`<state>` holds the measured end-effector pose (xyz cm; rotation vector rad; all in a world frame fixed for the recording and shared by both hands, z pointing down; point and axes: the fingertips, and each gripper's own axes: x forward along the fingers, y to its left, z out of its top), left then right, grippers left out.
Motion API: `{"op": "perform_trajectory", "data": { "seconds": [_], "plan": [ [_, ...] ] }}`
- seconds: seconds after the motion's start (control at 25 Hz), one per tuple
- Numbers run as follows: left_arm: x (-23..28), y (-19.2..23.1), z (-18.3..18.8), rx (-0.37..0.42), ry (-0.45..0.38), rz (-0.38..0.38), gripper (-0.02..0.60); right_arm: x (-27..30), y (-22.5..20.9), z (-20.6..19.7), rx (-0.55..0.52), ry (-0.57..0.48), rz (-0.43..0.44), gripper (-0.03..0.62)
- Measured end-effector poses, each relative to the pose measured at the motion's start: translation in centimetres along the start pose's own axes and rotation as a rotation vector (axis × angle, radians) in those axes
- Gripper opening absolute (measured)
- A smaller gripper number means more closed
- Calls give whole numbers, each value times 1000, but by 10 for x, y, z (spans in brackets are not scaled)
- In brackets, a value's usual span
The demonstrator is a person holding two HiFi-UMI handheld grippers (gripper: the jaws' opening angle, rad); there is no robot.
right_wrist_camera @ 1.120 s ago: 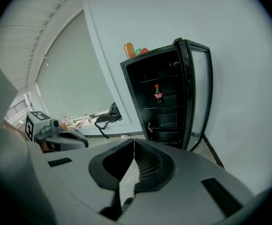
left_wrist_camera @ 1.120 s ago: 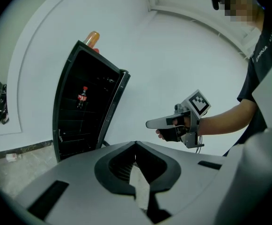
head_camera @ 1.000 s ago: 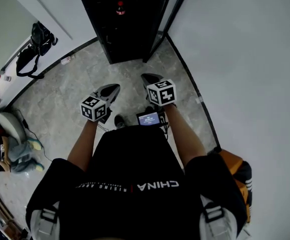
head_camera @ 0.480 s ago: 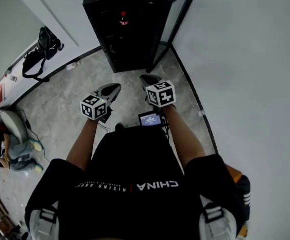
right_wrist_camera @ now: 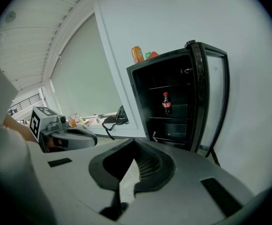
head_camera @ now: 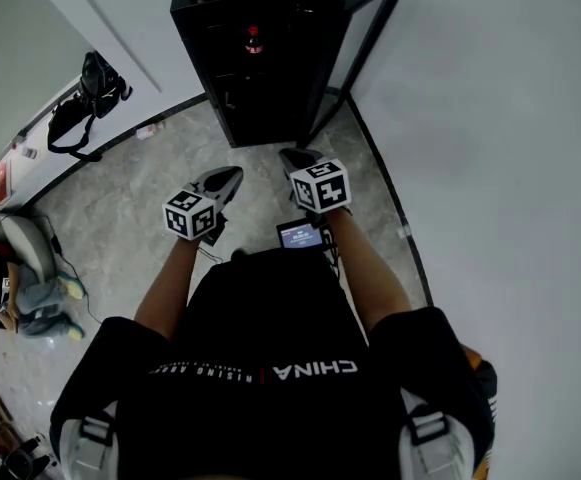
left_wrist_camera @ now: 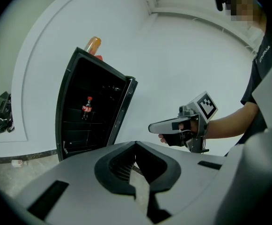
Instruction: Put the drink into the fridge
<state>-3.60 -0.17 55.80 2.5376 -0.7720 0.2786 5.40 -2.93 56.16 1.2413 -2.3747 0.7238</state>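
Cola bottle (right_wrist_camera: 165, 103) stands upright, red cap up, on an upper shelf (right_wrist_camera: 178, 117) inside the black fridge (head_camera: 270, 88). That is where the task wants it, so I judge the placing itself done. The fridge door (right_wrist_camera: 209, 93) is swung wide to the right, which leaves the dark interior open towards me. Closing it looks like the only thing left, if it is wanted at all. On top of the fridge sits an orange drink bottle (right_wrist_camera: 136, 54), outside the cabinet and out of my reach from here.

I stand on the marble floor (head_camera: 140, 188), well apart from the fridge and facing it. Both grippers are held close in front of my chest, side by side with a gap between them. My left gripper (head_camera: 236, 173) points forward and a little downward at the fridge. Its fingers (left_wrist_camera: 117, 165) are pressed together with nothing between them. My right gripper (head_camera: 288, 154) tips down somewhat more steeply. Its fingers (right_wrist_camera: 150, 165) are likewise pressed together and hold nothing. Each one's marker cube (head_camera: 190, 215) rides just above my wrist, and my forearms are bent in at the elbows. This reads as a carrying-nothing, resting pose rather than a reach.
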Motion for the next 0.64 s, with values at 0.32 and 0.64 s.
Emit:
{"op": "perform_trajectory", "data": {
  "seconds": [0.32, 0.64],
  "plan": [
    [0, 17, 18, -89, -74, 6, 12, 10, -7, 2, -2, 11, 4, 15],
    [3, 14, 13, -67, -67, 17, 11, 2, -9, -2, -13, 11, 4, 15]
  ]
}}
